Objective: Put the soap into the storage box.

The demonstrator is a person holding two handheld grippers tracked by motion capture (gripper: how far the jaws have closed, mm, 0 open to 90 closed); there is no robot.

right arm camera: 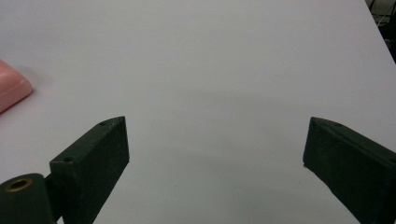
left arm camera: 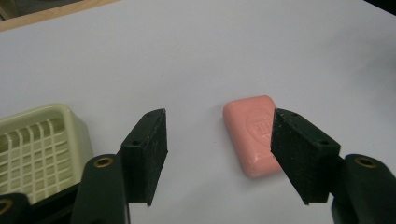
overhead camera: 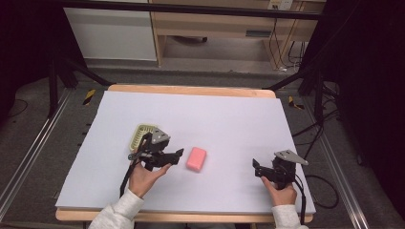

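A pink bar of soap [overhead camera: 196,159] lies flat near the middle of the table. My left gripper [overhead camera: 175,157] sits just left of it, open and apart from it. In the left gripper view the soap [left arm camera: 250,135] lies ahead, partly behind the right jaw of the left gripper [left arm camera: 219,122]. A pale yellow soap dish [overhead camera: 142,134] with a grid floor stands behind the left gripper; the left gripper view shows the dish [left arm camera: 37,147] at lower left. My right gripper [overhead camera: 257,168] rests open at the front right, and between the jaws of the right gripper [right arm camera: 217,126] is bare table. The soap's corner [right arm camera: 11,91] shows at the left edge.
The table [overhead camera: 215,114] carries a pale lavender sheet with a wooden rim at back and front. Cables [overhead camera: 317,183] trail off the right edge. Dark frame legs and a wooden shelf [overhead camera: 215,24] stand beyond the far side.
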